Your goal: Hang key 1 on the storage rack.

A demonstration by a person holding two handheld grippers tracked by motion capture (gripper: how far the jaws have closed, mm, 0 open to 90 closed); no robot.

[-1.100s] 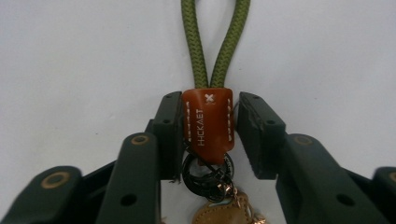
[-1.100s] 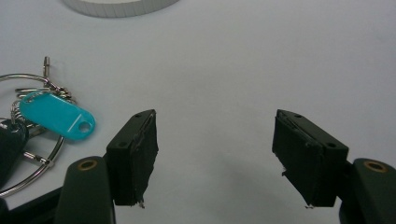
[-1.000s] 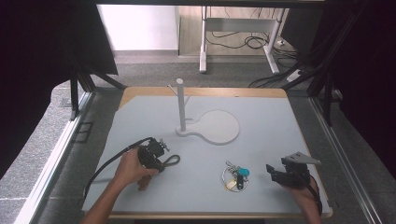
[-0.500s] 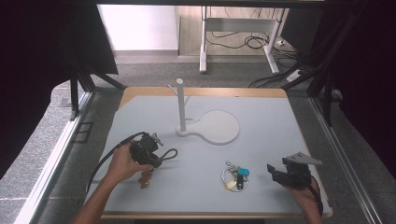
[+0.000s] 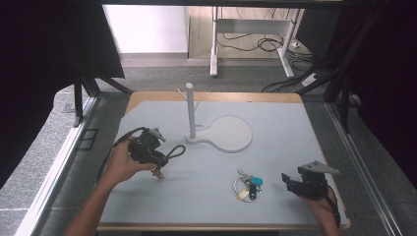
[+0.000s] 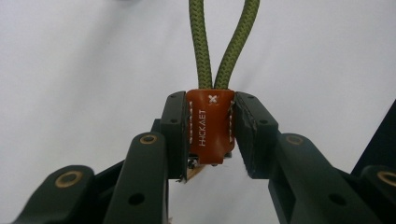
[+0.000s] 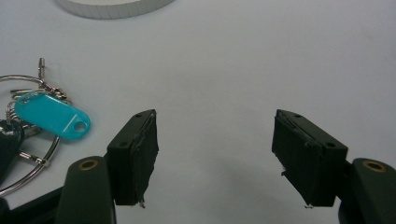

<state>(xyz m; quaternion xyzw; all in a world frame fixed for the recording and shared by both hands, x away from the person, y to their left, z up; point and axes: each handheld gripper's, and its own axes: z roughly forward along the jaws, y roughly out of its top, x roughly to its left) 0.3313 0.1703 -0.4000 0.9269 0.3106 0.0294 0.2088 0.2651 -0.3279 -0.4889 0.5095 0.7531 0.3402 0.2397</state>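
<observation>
My left gripper (image 5: 158,160) is shut on a brown leather key fob (image 6: 211,125), held between both pads above the table. The fob's green rope loop (image 6: 223,42) sticks out past the jaws, and in the high view the loop (image 5: 176,151) points right while a small key (image 5: 158,173) hangs below. My right gripper (image 5: 286,181) rests at the front right of the table. Its jaws stand open with nothing between them (image 7: 215,156). A bunch of keys on a metal ring (image 5: 247,186) with a teal tag (image 7: 51,116) lies just left of it.
A white post (image 5: 190,110) with small side pegs rises from a flat round white base (image 5: 228,132) at the middle of the grey table (image 5: 285,142). The base's rim (image 7: 112,7) lies beyond the right gripper. Black curtains and cables surround the table.
The left hand has lifted the fob off the table and carried it up and slightly away from the front edge. The right gripper and the key bunch have stayed put.
</observation>
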